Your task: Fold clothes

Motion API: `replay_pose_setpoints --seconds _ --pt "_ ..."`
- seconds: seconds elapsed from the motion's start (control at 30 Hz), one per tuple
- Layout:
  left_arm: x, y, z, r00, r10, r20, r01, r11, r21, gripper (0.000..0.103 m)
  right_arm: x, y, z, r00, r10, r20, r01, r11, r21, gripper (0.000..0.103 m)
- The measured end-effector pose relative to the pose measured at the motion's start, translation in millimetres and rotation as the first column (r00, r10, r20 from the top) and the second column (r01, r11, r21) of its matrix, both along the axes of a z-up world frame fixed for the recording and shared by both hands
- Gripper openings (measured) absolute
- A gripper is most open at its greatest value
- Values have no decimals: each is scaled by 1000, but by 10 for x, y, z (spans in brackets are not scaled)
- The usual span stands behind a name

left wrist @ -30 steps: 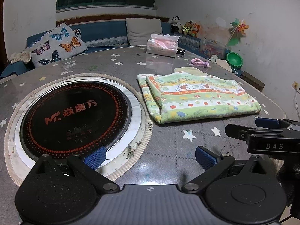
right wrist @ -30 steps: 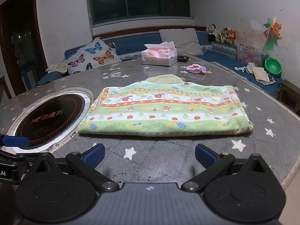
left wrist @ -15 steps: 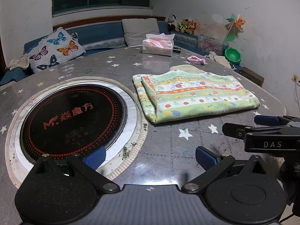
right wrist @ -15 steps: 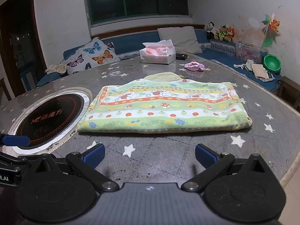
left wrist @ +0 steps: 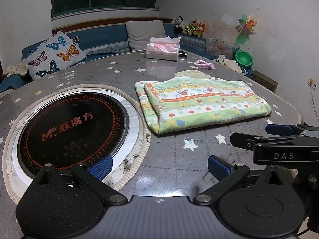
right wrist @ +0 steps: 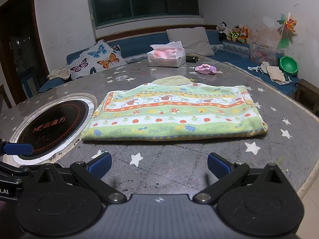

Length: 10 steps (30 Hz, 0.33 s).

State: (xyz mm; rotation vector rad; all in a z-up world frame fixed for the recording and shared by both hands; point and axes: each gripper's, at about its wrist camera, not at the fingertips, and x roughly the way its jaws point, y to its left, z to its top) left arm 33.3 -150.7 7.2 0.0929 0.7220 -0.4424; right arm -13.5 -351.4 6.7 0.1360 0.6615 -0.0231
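Observation:
A green, striped, patterned garment (left wrist: 201, 103) lies folded flat on the round grey starred table (left wrist: 173, 159); it also shows in the right wrist view (right wrist: 173, 113). A pale yellow part (right wrist: 171, 80) sticks out at its far edge. My left gripper (left wrist: 159, 168) is open and empty, near the table's front edge, left of the garment. My right gripper (right wrist: 158, 166) is open and empty, in front of the garment's near edge. The right gripper shows from the side in the left wrist view (left wrist: 279, 139).
A round black induction hob (left wrist: 71, 127) is set in the table at the left. A tissue box (left wrist: 162, 48) and a pink hair band (left wrist: 204, 64) lie at the far side. A sofa with a butterfly cushion (left wrist: 53, 56) stands behind. The table's edge (right wrist: 311, 169) is close on the right.
Both grippers have drawn back a little from the garment and risen slightly. The garment has not moved.

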Motion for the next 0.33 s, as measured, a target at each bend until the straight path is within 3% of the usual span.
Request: replay_pose_setpoints --seconds 0.33 --pt "21 -35 18 1000 3 7 -3 1000 -3 103 6 -19 -9 1000 -4 0 4 1000 5 103"
